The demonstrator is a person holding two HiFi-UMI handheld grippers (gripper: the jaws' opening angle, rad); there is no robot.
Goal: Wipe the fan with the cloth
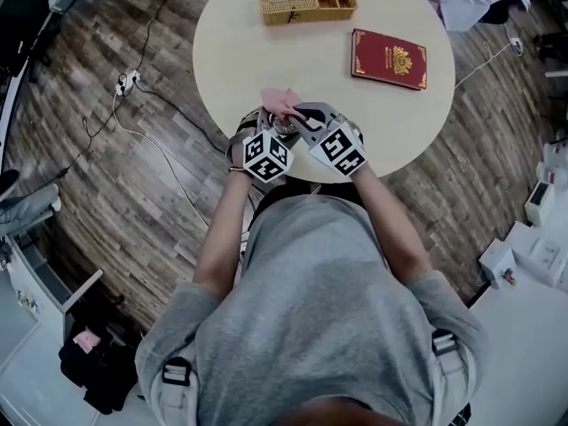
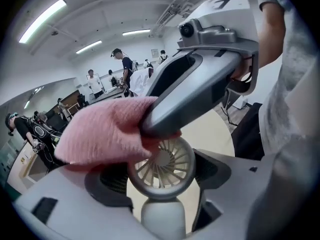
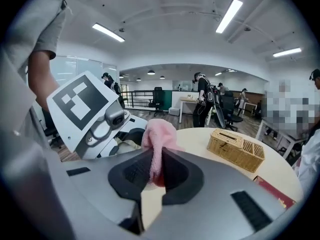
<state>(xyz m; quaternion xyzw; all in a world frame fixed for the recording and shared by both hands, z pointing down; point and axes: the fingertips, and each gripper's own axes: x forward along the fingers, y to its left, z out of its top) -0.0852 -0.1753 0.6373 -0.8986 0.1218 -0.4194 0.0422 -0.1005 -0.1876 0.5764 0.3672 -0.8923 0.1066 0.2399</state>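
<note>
Left gripper clamped on fan; right gripper pinching cloth tight. Risk: hard wiping levering fan out from between left jaws.

No legible text, number or brand found. Cover of red book: gold emblem and gold lettering, too small to read. On left gripper, marker cube: black-and-white square pattern, no characters. On right gripper, marker cube: same.
</note>
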